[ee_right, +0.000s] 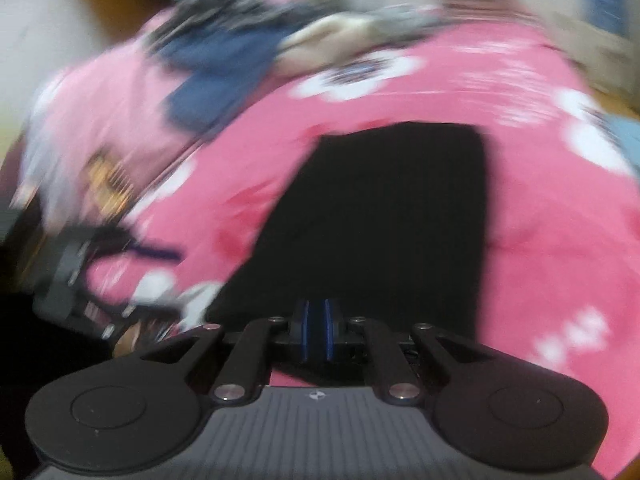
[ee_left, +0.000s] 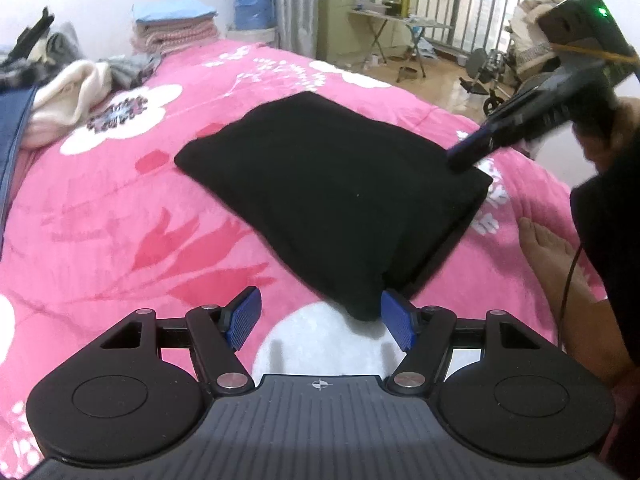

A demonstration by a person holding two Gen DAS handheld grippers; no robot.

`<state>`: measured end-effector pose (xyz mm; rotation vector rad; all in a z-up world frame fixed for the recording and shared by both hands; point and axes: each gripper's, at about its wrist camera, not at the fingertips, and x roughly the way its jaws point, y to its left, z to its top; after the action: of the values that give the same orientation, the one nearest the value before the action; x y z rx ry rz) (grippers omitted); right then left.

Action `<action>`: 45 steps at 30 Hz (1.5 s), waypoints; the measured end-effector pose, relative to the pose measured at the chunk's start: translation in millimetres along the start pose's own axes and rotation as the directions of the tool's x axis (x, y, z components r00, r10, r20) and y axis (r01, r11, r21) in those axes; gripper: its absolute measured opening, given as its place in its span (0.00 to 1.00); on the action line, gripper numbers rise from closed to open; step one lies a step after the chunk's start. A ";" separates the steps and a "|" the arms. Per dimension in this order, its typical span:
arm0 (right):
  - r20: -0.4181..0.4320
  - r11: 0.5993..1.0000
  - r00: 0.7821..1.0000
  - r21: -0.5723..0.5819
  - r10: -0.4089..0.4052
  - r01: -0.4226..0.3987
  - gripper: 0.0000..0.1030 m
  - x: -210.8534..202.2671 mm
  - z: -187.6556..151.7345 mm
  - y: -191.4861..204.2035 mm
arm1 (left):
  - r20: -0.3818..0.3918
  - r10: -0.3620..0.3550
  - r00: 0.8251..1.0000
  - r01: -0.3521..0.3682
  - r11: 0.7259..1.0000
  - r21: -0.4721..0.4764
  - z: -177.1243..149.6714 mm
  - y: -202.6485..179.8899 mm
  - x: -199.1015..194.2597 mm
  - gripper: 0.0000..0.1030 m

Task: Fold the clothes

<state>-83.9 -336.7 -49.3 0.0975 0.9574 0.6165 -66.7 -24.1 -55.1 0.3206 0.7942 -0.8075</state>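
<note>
Left wrist view: sharp. Folded black garment lies flat on the pink floral bed cover.
Left gripper: fingers spread wide, empty, at the garment's near corner.
Right gripper: tip at the garment's far right edge.
Far side: stacked towels, loose clothes pile.
Right wrist view: motion-blurred; garment just ahead.
Right gripper: fingers nearly together, nothing visible between them.

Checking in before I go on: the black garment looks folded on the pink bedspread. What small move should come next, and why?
Probably move on to the white garment at the far edge. The black garment lies as a compact folded rectangle; the left gripper is open with only its near corner between the pads, unpinched, and the right gripper is shut on nothing. A pile still waits unfolded.
</note>
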 end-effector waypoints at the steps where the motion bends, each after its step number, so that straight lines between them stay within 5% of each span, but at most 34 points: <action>1: -0.029 0.998 0.999 -0.056 0.019 -0.021 0.08 9.4 0.9 9.1 | -0.011 0.004 1.000 -0.004 1.000 -0.007 -1.7 1.3 0.8 0.65; 6: -0.134 0.981 0.991 -0.195 0.000 -0.027 0.08 48.2 -1.2 30.1 | -0.068 0.019 0.997 -0.020 0.999 -0.027 -12.3 4.0 4.2 0.65; 13: -0.073 0.994 0.997 -0.106 0.007 -0.014 0.08 34.2 -1.1 23.1 | -0.049 -0.013 0.999 0.014 1.000 0.025 -17.6 -12.6 12.7 0.65; 19: -0.052 0.956 0.999 -0.292 -0.004 -0.011 0.08 34.3 -8.0 59.8 | -0.026 -0.006 1.000 0.008 0.997 0.077 -17.4 -25.9 19.6 0.63; 33: -0.069 0.688 0.994 -0.725 -0.090 0.012 0.09 75.4 -27.3 113.8 | 0.002 0.111 0.994 -0.111 0.994 0.001 -10.4 -14.2 20.1 0.61; 39: -0.047 0.626 0.993 -0.779 -0.110 0.033 0.23 84.5 -33.7 120.3 | 0.001 0.116 0.993 -0.116 0.992 -0.055 -9.7 -8.1 21.3 0.61; 45: -0.045 0.699 0.995 -0.714 -0.089 0.030 0.21 82.4 -23.5 112.7 | 0.005 0.115 0.993 -0.115 0.992 -0.057 -10.5 -8.5 19.7 0.61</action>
<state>-118.6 -204.1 -85.1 -0.6647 0.7287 0.9022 -69.9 -34.3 -76.5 0.3092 0.7825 -0.6768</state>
